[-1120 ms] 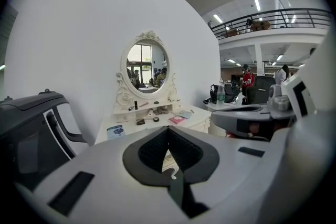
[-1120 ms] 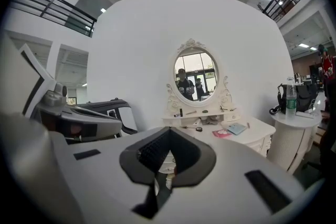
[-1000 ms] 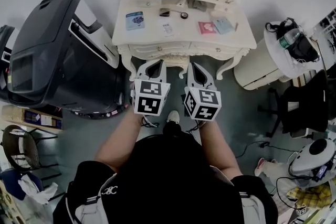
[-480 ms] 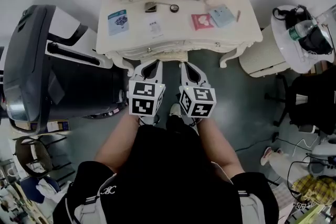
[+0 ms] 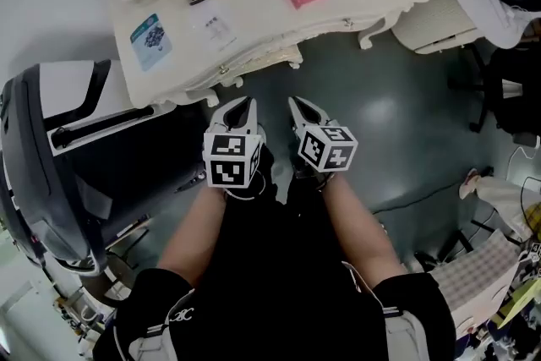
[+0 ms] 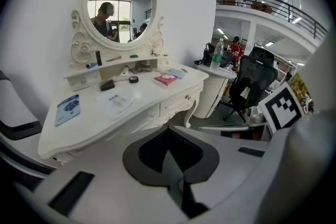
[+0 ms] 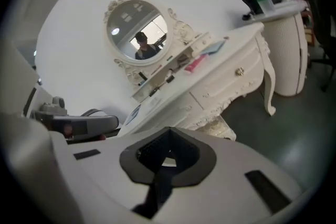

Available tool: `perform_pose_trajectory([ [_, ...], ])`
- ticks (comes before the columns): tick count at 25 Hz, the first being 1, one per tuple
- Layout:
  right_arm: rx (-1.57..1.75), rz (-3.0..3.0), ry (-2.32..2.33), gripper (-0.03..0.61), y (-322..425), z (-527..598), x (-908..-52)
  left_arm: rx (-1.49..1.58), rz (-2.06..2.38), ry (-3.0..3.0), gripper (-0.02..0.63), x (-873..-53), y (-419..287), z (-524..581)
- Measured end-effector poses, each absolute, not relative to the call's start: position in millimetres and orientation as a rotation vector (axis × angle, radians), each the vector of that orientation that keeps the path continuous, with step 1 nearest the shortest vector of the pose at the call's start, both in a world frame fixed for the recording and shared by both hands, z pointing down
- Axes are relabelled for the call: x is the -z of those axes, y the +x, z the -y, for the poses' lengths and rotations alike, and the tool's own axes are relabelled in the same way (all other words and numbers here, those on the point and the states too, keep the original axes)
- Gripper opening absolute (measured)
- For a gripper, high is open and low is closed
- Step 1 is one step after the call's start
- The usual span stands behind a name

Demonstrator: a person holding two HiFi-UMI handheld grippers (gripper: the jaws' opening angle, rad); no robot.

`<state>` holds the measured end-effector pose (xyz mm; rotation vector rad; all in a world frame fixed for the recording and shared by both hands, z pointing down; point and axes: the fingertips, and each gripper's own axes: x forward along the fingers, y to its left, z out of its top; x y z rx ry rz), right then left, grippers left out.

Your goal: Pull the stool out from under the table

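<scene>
- Mostly hidden: the stool (image 7: 212, 124) shows only as a carved cream edge tucked under the table (image 5: 254, 30) front, between its legs.
- Likely rigid and fairly heavy; it should slide on the smooth floor. Best hold: seat rim or a leg.
- Left gripper (image 5: 243, 102) and right gripper (image 5: 295, 102): both pressed together, empty, just short of the table.
- Black machine (image 5: 51, 173) crowds the left; round side table (image 5: 439, 21) stands right; cable (image 5: 423, 194) on the floor.

closed left gripper (image 6: 169, 136) before white dressing table (image 6: 89, 123) with oval mirror (image 6: 122, 8)
</scene>
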<state>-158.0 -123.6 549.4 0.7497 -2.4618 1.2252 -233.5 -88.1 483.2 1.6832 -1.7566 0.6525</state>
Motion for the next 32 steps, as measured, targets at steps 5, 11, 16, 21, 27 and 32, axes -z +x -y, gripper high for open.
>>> perform_pose_trajectory([
  [5, -1.41, 2.33, 0.856, 0.006, -168.1, 129.0, -632.6, -0.675, 1.596, 1.707, 0.003, -550.7, -248.0, 97.9],
  [11, -1.54, 2.286, 0.88, 0.006, -205.5, 130.5, -740.3, -0.744, 1.452, 1.753, 0.003, -626.0, -267.2, 101.1],
  [16, -1.501, 2.27, 0.797, 0.006, -237.2, 137.1, -836.2, -0.852, 1.388, 1.709, 0.003, -711.3, -289.5, 90.8],
  [21, -1.57, 2.277, 0.843, 0.039, -270.4, 155.4, -888.9, -0.928, 1.362, 1.65, 0.003, -782.9, -311.8, 91.3],
  [27, -1.921, 2.306, 0.954, 0.277, -308.0, 185.4, -898.4, -1.013, 1.321, 1.602, 0.003, -845.2, -335.2, 96.4],
  [32, -1.991, 2.268, 0.925, 0.316, -340.5, 203.4, -907.0, -1.028, 1.297, 1.573, 0.003, -867.8, -349.5, 90.8],
])
